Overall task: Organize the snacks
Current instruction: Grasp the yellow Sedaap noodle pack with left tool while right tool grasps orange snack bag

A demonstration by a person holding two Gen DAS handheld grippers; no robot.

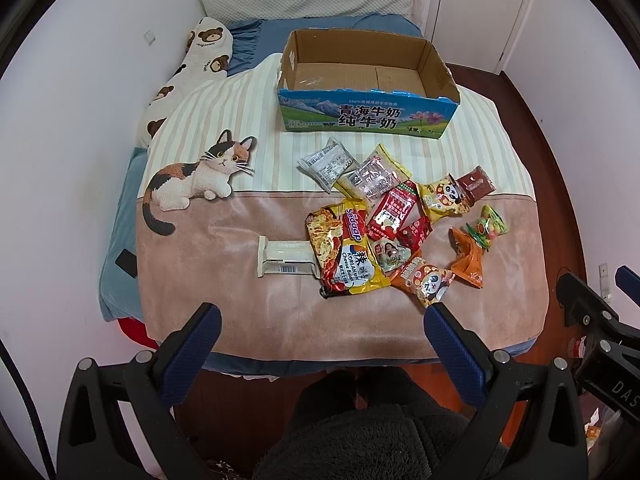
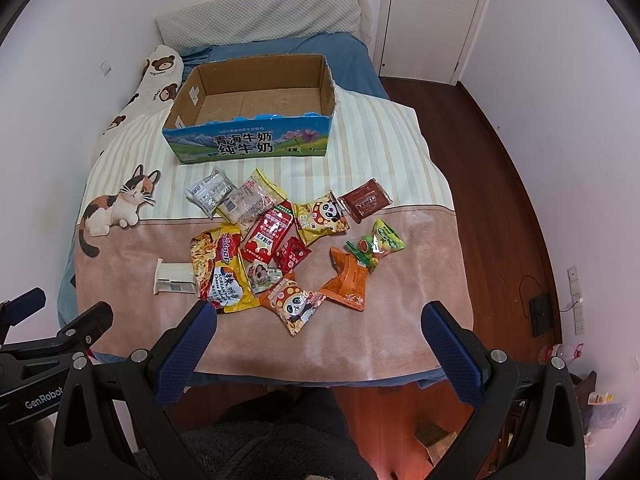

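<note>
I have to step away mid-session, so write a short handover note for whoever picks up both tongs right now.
Left tongs: open, empty, hovering at the bed's near edge.
Right tongs: open, empty, hovering beside them.
Cardboard box: open on the blanket, nothing inside.
Snack packets: all loose in a pile in front of the box, including the noodle pack, orange pouch and brown packet.
Done: nothing packed.
Left: probably move every packet into the box.

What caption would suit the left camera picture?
Open left claw hovers before a pile of snack packets and an empty cardboard box on a bed.
</note>
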